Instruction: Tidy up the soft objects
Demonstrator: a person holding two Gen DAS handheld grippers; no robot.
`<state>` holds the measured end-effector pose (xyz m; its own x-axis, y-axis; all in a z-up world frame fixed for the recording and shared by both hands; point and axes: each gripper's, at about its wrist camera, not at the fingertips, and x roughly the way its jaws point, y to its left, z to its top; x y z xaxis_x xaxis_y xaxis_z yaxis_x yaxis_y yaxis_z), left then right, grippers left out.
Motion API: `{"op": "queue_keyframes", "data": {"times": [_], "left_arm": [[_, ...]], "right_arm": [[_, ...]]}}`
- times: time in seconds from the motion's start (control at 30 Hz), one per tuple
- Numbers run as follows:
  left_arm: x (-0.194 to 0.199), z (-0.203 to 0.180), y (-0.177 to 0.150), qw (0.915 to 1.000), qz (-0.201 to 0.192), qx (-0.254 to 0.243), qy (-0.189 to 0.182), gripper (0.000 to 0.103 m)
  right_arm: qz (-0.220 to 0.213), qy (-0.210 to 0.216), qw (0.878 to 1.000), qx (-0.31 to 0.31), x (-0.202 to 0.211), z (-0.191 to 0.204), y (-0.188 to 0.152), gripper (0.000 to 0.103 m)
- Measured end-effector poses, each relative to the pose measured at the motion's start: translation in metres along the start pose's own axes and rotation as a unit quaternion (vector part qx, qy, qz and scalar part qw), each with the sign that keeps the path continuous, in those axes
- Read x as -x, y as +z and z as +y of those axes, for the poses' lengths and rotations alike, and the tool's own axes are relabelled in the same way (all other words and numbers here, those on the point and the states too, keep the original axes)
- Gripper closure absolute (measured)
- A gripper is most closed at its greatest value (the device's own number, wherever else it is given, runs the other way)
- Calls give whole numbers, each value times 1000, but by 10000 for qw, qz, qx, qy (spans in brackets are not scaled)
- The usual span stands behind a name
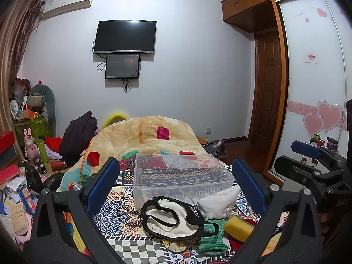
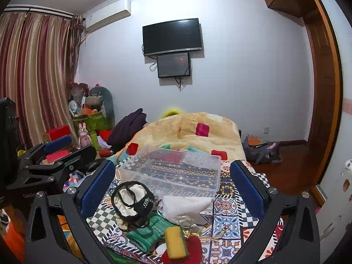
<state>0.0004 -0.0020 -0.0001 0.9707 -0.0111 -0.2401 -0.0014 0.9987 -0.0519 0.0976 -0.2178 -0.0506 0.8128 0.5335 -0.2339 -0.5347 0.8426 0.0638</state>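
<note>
A clear plastic bin (image 1: 182, 176) (image 2: 173, 171) stands empty on the patterned bedspread (image 1: 116, 215). In front of it lies a pile of soft things: a white and black cloth item (image 1: 169, 217) (image 2: 132, 200), a white pouch (image 1: 217, 202) (image 2: 187, 206), a green knit piece (image 1: 212, 239) (image 2: 149, 231), a yellow sponge (image 1: 238, 227) (image 2: 176, 242) and a red item (image 2: 193, 248). My left gripper (image 1: 176, 176) is open and empty, above the pile. My right gripper (image 2: 173, 180) is open and empty, above the pile. The right gripper also shows in the left wrist view (image 1: 308, 154).
A folded beige quilt (image 1: 149, 136) (image 2: 187, 129) lies behind the bin. Clutter covers the floor at left (image 1: 26, 176). A wardrobe (image 1: 312, 88) stands at right, a bag (image 2: 261, 149) on the floor. A TV (image 1: 125, 36) hangs on the far wall.
</note>
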Motion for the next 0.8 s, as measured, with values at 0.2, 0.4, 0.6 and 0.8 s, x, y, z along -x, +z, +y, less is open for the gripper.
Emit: {"op": "queue_keyframes", "data": {"times": [0.2, 0.4, 0.6, 0.8], "left_arm": [[3, 0, 1, 10000, -8, 15, -33, 0], [4, 1, 3, 10000, -14, 20, -45, 0], [4, 0, 3, 10000, -19, 7, -16, 0], [3, -1, 3, 10000, -13, 5, -12, 0]], "right_arm": [[0, 28, 10000, -35, -2, -2, -3, 0], [-4, 34, 10000, -42, -2, -2, -2, 0], [-24, 45, 10000, -60, -2, -1, -2, 0], [-55, 70, 9999, -93, -1, -2, -3, 0]]}}
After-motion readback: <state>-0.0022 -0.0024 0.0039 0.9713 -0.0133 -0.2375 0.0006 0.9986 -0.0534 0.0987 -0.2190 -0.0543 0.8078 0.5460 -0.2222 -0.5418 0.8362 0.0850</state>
